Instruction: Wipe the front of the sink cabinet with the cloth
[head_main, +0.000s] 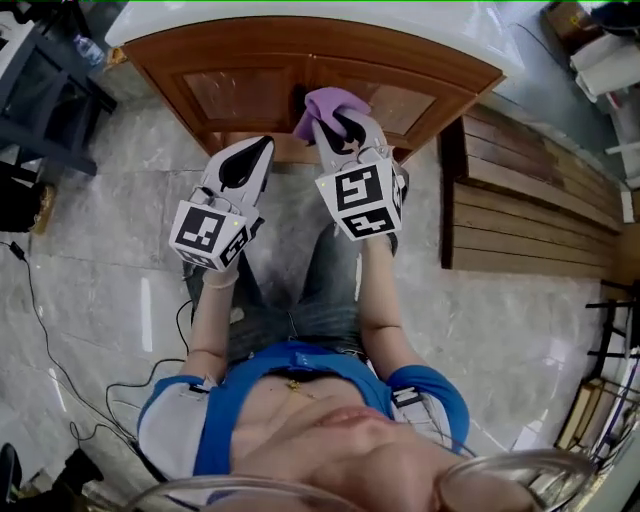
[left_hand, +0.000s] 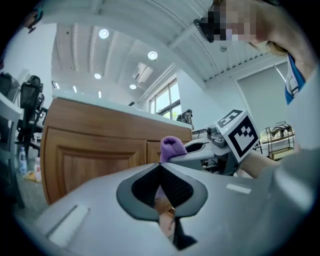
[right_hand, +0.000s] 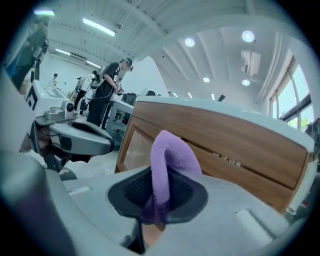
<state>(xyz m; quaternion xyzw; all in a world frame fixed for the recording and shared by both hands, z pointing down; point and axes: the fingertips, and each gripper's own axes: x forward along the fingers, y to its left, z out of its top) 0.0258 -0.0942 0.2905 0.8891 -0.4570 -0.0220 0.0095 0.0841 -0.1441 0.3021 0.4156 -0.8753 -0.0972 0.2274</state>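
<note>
The right tongs are clamped shut on a purple cloth. A folded loop of it sticks out past the tips, close to the middle of the wooden sink cabinet, about where its two door panels meet. Whether cloth touches wood I cannot tell. The left tongs are closed on nothing and hang just beside. To wipe well, I would press the loop flat so fabric, not the tips, meets the panel. I would then sweep in overlapping passes across both doors, working into the recessed mouldings, with the idle tongs held clear.
</note>
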